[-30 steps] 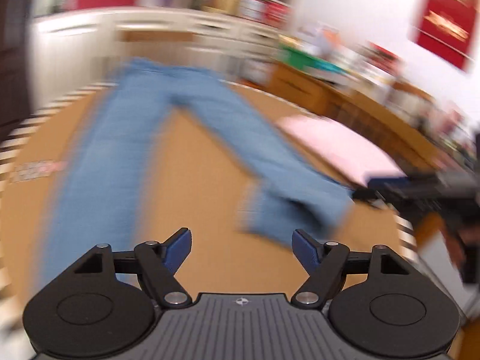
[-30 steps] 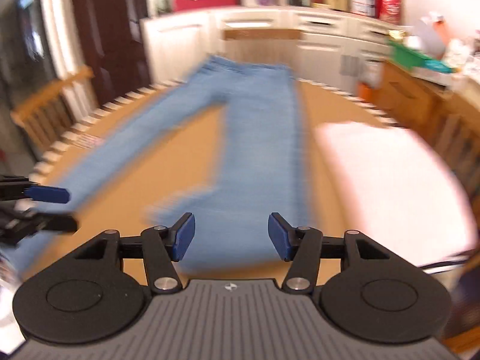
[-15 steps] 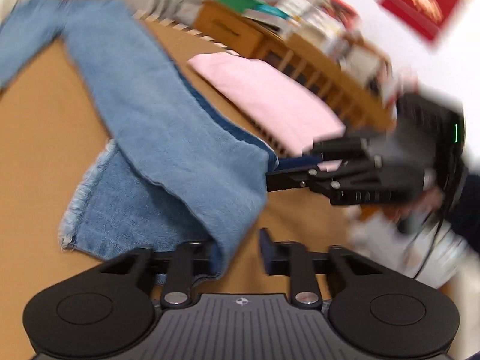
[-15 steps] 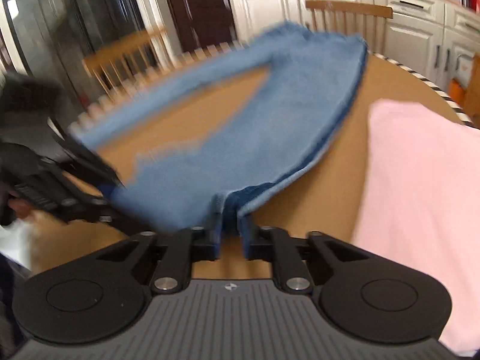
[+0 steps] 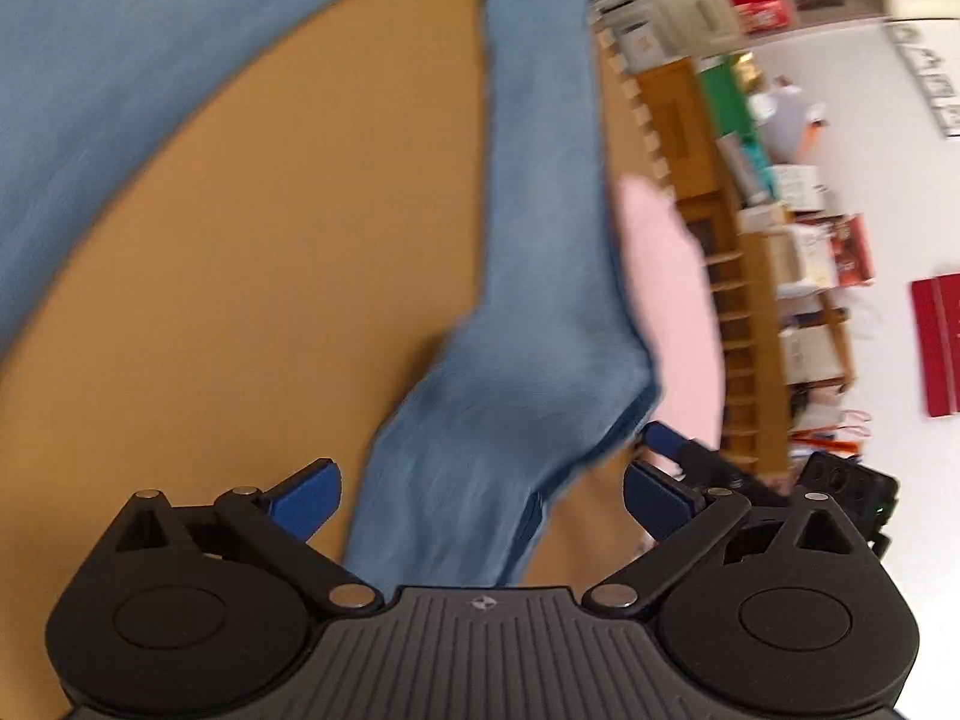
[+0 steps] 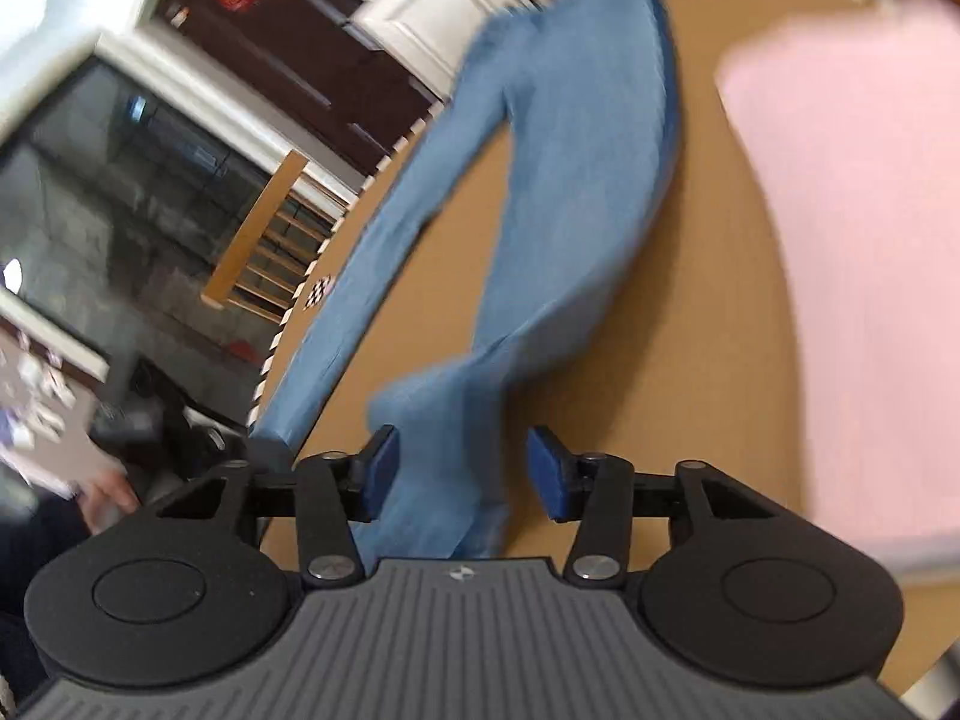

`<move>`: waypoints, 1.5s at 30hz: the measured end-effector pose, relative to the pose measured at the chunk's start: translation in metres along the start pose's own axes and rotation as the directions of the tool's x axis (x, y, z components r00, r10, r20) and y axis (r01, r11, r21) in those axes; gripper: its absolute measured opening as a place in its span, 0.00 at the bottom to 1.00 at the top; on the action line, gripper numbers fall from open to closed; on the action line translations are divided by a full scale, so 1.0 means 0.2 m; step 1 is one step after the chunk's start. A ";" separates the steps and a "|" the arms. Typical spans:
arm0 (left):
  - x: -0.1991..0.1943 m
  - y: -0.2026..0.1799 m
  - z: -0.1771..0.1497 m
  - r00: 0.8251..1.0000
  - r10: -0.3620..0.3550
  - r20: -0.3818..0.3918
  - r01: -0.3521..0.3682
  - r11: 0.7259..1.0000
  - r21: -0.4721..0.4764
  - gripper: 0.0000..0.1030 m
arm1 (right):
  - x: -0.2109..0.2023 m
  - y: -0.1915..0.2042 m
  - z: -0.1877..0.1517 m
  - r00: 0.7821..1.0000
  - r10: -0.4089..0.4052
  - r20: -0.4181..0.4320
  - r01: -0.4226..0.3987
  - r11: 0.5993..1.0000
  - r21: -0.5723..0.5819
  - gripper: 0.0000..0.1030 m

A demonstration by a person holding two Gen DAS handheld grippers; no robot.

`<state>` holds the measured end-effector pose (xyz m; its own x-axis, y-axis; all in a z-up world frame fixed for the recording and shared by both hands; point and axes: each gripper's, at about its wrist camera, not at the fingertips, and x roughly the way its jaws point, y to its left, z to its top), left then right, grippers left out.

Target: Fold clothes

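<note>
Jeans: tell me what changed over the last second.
Both grippers clamped the lower end of one leg, carried it sideways and let go. The left gripper and right gripper are opening, the jeans lying loose between their fingers. The pink cloth stayed put.

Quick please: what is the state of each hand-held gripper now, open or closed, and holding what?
Left hand-held gripper: opening, wide apart; blue denim jeans lie between, not pressed.
Right hand-held gripper: opening; jeans between, not pressed.
</note>
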<state>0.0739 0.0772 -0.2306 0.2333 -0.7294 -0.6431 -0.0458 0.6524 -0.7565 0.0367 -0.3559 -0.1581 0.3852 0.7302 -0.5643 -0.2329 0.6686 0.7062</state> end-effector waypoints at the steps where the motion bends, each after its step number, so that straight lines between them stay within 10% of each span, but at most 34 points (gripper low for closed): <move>1: 0.02 0.01 -0.05 0.999 -0.029 0.022 0.028 1.000 0.011 0.98 | 0.02 0.00 -0.05 1.000 -0.011 0.004 0.011 1.000 0.004 0.58; 3: 0.06 -0.02 -0.11 1.000 -0.019 0.025 0.018 0.999 0.046 0.98 | 0.08 0.04 -0.14 0.998 -0.065 -0.005 0.065 0.997 -0.029 0.58; 5: 0.11 -0.06 -0.17 1.000 0.002 0.004 -0.002 0.996 0.085 0.96 | 0.15 0.08 -0.19 0.992 -0.127 -0.018 0.125 0.990 -0.072 0.33; 6: 0.11 -0.10 -0.20 0.999 0.011 -0.034 -0.008 0.995 0.104 0.93 | 0.17 0.09 -0.22 0.987 -0.159 -0.033 0.156 0.984 -0.081 0.03; 11: 0.16 -0.20 -0.38 0.973 0.038 -0.228 0.002 0.985 0.170 0.61 | 0.10 0.18 -0.32 0.956 -0.285 -0.065 0.279 0.957 -0.083 0.03; 16: 0.14 -0.28 -0.47 0.952 0.047 -0.302 0.025 0.973 0.230 0.61 | 0.04 0.25 -0.42 0.912 -0.402 -0.084 0.391 0.912 -0.123 0.14; 18: 0.07 -0.35 -0.44 0.969 0.041 -0.244 0.036 0.951 0.306 0.66 | -0.01 0.32 -0.45 0.883 -0.468 -0.038 0.455 0.872 -0.180 0.16; 22: 0.03 -0.47 -0.41 0.996 0.092 0.012 -0.084 0.846 0.526 0.77 | 0.03 0.50 -0.51 0.895 -0.444 0.040 0.432 0.843 -0.320 0.35; 26: 0.25 -0.45 -0.43 0.986 0.147 -0.076 -0.084 0.839 0.537 0.37 | 0.18 0.54 -0.58 0.859 -0.508 -0.057 0.446 0.800 -0.401 0.25; 30: 0.29 -0.44 -0.51 0.988 0.106 -0.114 -0.027 0.839 0.543 0.37 | 0.13 0.53 -0.65 0.840 -0.539 -0.066 0.467 0.778 -0.420 0.22; 37: 0.22 -0.43 -0.56 0.984 0.145 -0.102 -0.080 0.875 0.477 0.41 | 0.14 0.56 -0.66 0.861 -0.500 -0.093 0.394 0.771 -0.500 0.36; 39: 0.12 -0.45 -0.56 0.985 0.167 -0.038 -0.133 0.883 0.450 0.56 | 0.15 0.55 -0.57 0.884 -0.450 -0.127 0.331 0.794 -0.510 0.33; 45: 0.01 -0.65 -0.57 0.933 0.246 0.263 -0.305 0.927 0.216 0.85 | -0.28 0.33 -0.30 0.948 -0.284 0.141 0.317 0.825 -0.468 0.64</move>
<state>-0.0306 -0.0325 -0.1469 0.4620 -0.4659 -0.7546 0.0965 0.8723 -0.4794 -0.0536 -0.3432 -0.1052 0.5573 0.4828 -0.6755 -0.4884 0.8486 0.2036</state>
